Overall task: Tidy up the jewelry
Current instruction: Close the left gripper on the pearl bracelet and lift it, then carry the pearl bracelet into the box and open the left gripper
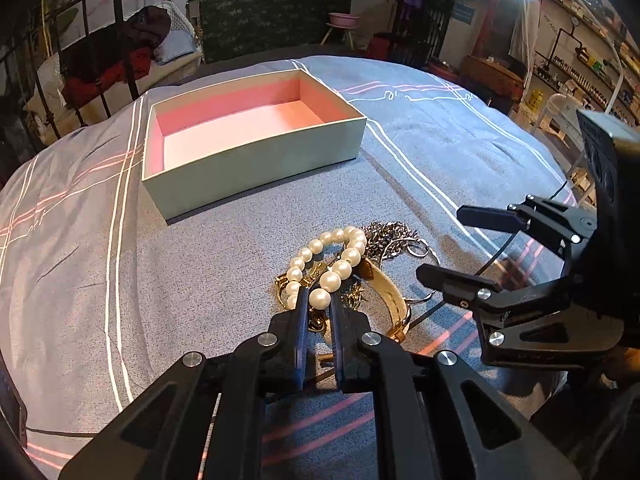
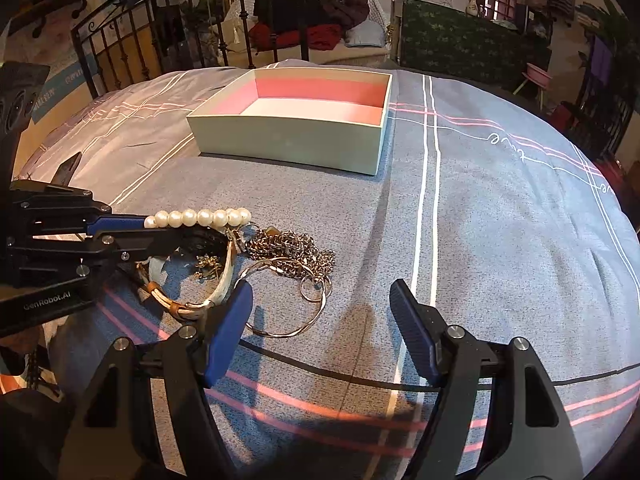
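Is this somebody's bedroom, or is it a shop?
Probably a bedroom set up inside a bigger shop-like space. The jewelry lies on a striped bedspread with a black metal bed frame behind it, but shelves of small goods line one wall.

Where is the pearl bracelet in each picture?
Left wrist view: the pearl bracelet lies low in the middle, one end pinched in the left tongs.
Right wrist view: it is at the middle left, on the jewelry pile.
Shared landmark: the empty box with pink inside, beyond the pile.
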Motion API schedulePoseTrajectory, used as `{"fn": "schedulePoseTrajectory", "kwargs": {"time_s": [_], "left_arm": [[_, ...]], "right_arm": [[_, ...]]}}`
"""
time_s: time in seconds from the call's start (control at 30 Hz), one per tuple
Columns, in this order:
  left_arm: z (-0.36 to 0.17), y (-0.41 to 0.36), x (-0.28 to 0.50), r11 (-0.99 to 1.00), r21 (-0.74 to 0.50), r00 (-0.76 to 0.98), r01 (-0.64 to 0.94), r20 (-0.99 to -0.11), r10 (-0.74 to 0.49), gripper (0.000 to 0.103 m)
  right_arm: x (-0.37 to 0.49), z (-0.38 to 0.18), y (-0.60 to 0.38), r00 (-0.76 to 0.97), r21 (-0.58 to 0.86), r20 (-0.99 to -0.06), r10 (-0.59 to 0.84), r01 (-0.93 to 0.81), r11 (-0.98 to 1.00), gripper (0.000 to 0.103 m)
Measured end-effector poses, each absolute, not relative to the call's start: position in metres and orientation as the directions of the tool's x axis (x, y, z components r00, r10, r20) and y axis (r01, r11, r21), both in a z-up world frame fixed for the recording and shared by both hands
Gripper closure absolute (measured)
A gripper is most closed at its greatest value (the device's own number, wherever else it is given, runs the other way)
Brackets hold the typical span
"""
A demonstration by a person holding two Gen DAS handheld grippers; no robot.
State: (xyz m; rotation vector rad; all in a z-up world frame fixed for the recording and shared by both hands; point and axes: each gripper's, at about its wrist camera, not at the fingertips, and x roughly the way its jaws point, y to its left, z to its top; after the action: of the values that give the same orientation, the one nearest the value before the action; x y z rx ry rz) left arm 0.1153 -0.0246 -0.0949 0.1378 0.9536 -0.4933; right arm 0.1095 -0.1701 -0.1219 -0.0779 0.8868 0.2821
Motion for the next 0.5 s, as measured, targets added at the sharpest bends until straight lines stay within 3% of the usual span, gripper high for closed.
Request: {"fn": "schedulePoseTrajectory", "kwargs": {"time_s": [0.37,0.43,0.47,0.5], "left_arm": [[-0.067,-0.005,0.131,0.908,-0.172,0.553,0.381,-0.745,-0.373,0.094],[-0.061,-0.001,0.136,0.915,-0.164,0.569,0.368,-0.739,-0.362,0.094],[-0.057,0.000,0.140,0.917,-0.159,0.577,0.366,-0.735,-0.357,0.094],[-0.053,0.000,0.143,0.919,-0.153,0.588,0.362,-0.728,-0.352,0.094]], "right_arm": [[0.111,-0.123,-0.166,0.593,0.051,-0.775,0.218,-0.285,0.957,0.032],[0.116,-0.118,-0.163,0.603,0.044,-0.765,0.225,-0.301,0.953,0.047],[0.121,-0.114,-0.162,0.610,0.041,-0.758,0.234,-0.312,0.949,0.064],[0.127,-0.109,-0.161,0.615,0.050,-0.747,0.252,-0.325,0.944,0.091]]}}
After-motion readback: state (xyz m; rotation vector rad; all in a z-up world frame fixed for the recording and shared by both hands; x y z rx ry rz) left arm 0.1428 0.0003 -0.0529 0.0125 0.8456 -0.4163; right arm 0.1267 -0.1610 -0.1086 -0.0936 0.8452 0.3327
